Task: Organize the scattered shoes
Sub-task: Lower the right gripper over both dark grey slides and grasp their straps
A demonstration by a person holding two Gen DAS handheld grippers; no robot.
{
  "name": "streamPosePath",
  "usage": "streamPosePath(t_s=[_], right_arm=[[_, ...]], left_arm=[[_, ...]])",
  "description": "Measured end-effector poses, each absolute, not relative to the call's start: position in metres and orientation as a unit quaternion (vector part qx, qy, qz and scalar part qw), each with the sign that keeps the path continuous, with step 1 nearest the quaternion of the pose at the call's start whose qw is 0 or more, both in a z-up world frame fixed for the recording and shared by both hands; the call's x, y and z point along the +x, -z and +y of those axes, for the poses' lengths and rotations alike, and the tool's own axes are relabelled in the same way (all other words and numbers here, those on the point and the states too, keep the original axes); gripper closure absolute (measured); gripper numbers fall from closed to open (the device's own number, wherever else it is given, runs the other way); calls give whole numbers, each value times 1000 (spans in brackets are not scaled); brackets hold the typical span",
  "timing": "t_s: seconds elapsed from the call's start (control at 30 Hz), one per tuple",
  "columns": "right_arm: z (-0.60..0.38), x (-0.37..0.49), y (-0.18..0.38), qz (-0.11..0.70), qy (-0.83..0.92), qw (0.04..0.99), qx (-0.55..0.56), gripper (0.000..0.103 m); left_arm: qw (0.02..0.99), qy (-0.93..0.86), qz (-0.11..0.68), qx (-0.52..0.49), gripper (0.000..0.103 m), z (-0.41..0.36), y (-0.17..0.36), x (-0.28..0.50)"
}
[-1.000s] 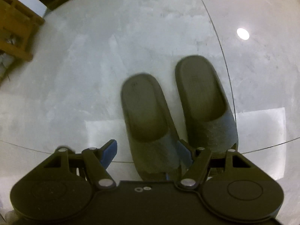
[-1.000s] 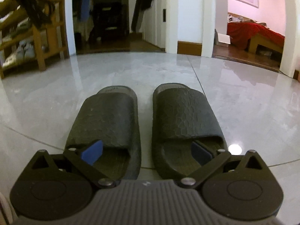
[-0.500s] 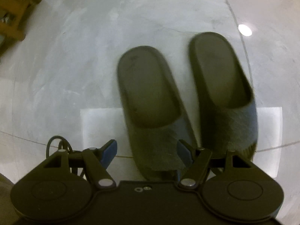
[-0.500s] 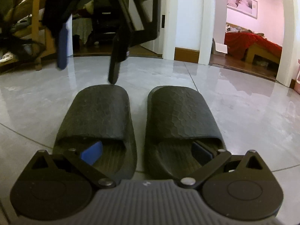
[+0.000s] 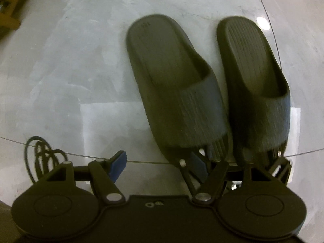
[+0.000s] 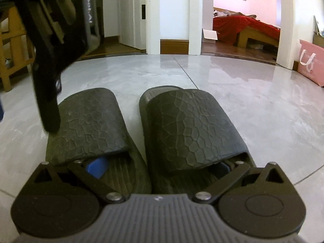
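floor (image 6: 232, 85): glossy grey marble-look tile, thin seams | slides: matte dark rubber pair side by side on the floor, cracked-pebble straps; left slide (image 6: 89, 121), right slide (image 6: 190, 125) | right tongs (image 6: 160, 167): spread wide, one blue-padded finger tucked under each strap | left tongs (image 5: 158, 163): spread, gripping nothing, above the toes

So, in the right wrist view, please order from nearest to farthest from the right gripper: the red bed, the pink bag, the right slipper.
1. Right slipper: directly ahead, one finger under its strap.
2. Pink bag: far right, at the floor's edge.
3. Red bed: in the room beyond the doorway.
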State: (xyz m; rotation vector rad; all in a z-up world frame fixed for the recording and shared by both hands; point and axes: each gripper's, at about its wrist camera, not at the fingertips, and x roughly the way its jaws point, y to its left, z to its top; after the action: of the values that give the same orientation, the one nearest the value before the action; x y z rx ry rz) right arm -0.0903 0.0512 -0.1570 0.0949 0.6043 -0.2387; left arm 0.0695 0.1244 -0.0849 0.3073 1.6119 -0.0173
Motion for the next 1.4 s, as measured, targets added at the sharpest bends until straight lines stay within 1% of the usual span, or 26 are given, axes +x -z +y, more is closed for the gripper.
streamPosePath(t_s=[0.1, 0.13, 0.17, 0.23, 0.33, 0.37, 0.43, 0.47, 0.5, 0.57, 0.6, 0.63, 0.67, 0.7, 0.77, 0.8, 0.83, 0.97, 1.03, 1.17, 1.2, 1.23, 1.3, 1.33, 1.4], right_arm=[[51, -77, 157, 293, 126, 946, 52, 3], [51, -73, 157, 292, 126, 946, 54, 8], [51, -71, 157, 290, 125, 947, 55, 11], [51, -65, 157, 284, 123, 949, 57, 27], [53, -57, 156, 274, 101, 955, 47, 39], [54, -55, 156, 272, 92, 957, 36, 41], [57, -55, 155, 267, 60, 962, 17, 51], [57, -57, 154, 263, 35, 964, 9, 53], [59, -59, 154, 262, 23, 965, 2, 54], [62, -63, 154, 260, 10, 966, -12, 49], [64, -65, 154, 259, 3, 966, -19, 38], [64, -66, 154, 257, 5, 966, -20, 23], [64, -66, 153, 256, 11, 966, -20, 19], [62, -65, 153, 250, 15, 968, -17, 16], [57, -61, 151, 247, 21, 969, -5, 14], [54, -58, 150, 246, 23, 969, 0, 10], [54, -60, 150, 247, 25, 969, 4, 10], [49, -43, 154, 258, -12, 966, -2, 10], [52, -35, 156, 265, -17, 964, -21, 10], [62, -17, 159, 268, -24, 963, -21, 11], [66, -13, 159, 269, -17, 963, -26, 15], [69, -8, 159, 270, -10, 962, -31, 28], [74, -2, 159, 266, -4, 963, -33, 40], [76, -2, 157, 262, 0, 964, -34, 48], [79, -2, 155, 255, 7, 966, -38, 59]], left_arm=[[682, 11, 719, 133, 33, 123, 85, 69], [683, 11, 718, 132, 33, 122, 85, 68], [688, 12, 714, 130, 32, 123, 84, 67], [697, 14, 706, 127, 33, 123, 82, 67], [703, 10, 699, 128, 33, 125, 81, 70], [706, 4, 697, 124, 33, 128, 79, 71], [711, -2, 693, 117, 33, 131, 77, 73], [713, -5, 691, 115, 33, 133, 75, 74], [716, -8, 689, 112, 33, 135, 74, 75], [722, -14, 684, 105, 33, 141, 72, 77], [724, -16, 682, 102, 33, 144, 73, 79], [725, -18, 681, 100, 33, 146, 71, 79], [727, -20, 680, 98, 33, 148, 70, 79], [729, -22, 678, 97, 33, 149, 68, 80], [737, -27, 669, 93, 33, 153, 64, 81], [741, -29, 664, 92, 33, 154, 61, 82], [746, -29, 659, 93, 33, 155, 59, 82], [760, -27, 642, 103, 33, 162, 54, 83], [761, -34, 640, 101, 33, 166, 52, 85], [759, -50, 644, 86, 33, 175, 52, 91], [758, -46, 645, 86, 33, 174, 53, 91], [758, -44, 645, 87, 33, 174, 52, 91], [761, -39, 642, 86, 33, 173, 51, 91], [763, -39, 640, 85, 33, 175, 51, 91], [766, -39, 636, 81, 33, 178, 49, 91]])
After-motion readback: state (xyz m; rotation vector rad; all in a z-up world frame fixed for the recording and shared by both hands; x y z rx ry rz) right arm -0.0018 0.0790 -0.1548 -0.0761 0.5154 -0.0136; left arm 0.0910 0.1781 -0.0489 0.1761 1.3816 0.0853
